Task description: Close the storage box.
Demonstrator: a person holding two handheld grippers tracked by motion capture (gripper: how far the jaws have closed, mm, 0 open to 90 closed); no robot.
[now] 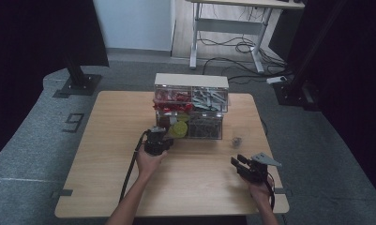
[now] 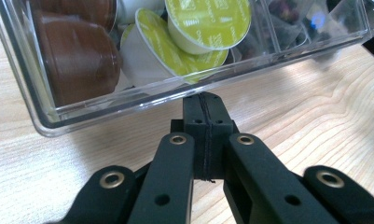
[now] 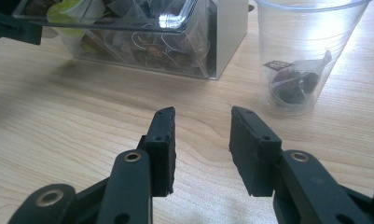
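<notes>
So the left gripper (image 2: 204,105) has its jaws pressed flat together with nothing between them, tips parked right against the front lip of the clear plastic drawer (image 2: 128,100) that runs across the upper part of the left gripper view. Looks to me like the step is shoving that drawer back into the organizer, or nudging it, using the closed tips as a pusher. If it were me I'd keep the tips low and square on the front wall, push straight along the bench (image 2: 315,116) and not at an angle, since that thin plastic will probably skew and jam in its slot otherwise. Go slow too, the whole organizer (image 1: 191,106) seems light and could just slide back instead of taking the drawer. The drawer itself is see-through with a rounded corner at the left of the frame, and it's stuffed with coffee capsules: brown ones (image 2: 77,56) upper left, white-bodied ones with lime-green foil lids (image 2: 208,18) at top centre, plus darker packets in the next compartment over at upper right. In the high view the organizer sits mid-bench just above centre, with red stuff and grey bits in its upper drawers. The right gripper (image 3: 201,116) hangs half open and empty, low over the bench at lower right, with a clear plastic cup (image 3: 306,56) holding a tea bag just beyond it.
</notes>
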